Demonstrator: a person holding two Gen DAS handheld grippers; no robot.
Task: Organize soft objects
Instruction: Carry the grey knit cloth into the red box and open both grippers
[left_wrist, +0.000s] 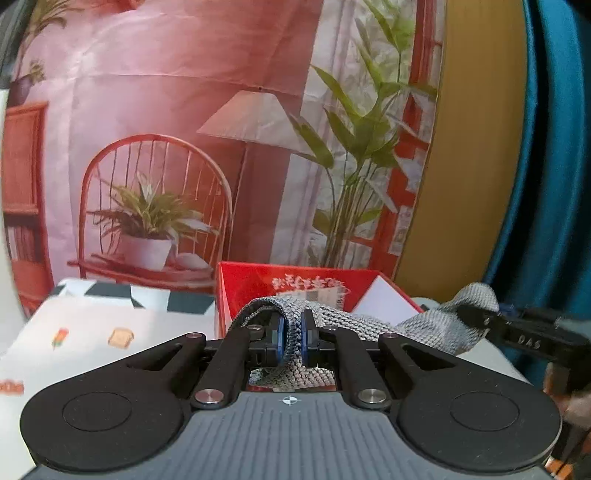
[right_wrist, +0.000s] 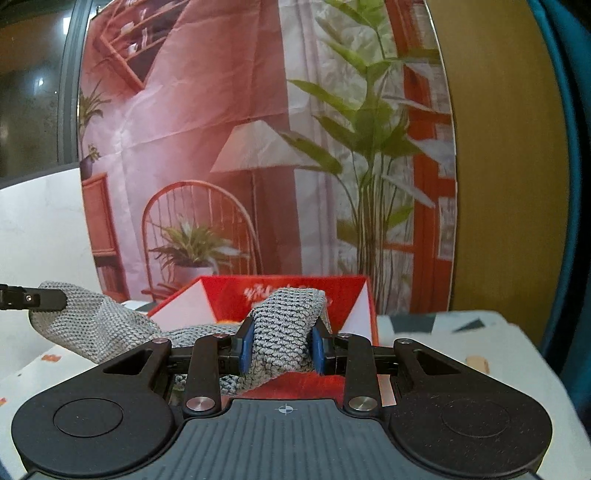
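- Blue pads of the left hand-held gripper are clamped on one end of one grey knitted cloth.
- Its other end is pinched by the right hand-held gripper.
- The cloth is stretched sideways above one open red box on the worktop; contents cannot be told.

From my feed, everything sits on a table with a white cloth over it, printed with little food pics like toast, plus dark geometric shapes along the far edge. A red box with white inner flaps stands open on it, near the back.
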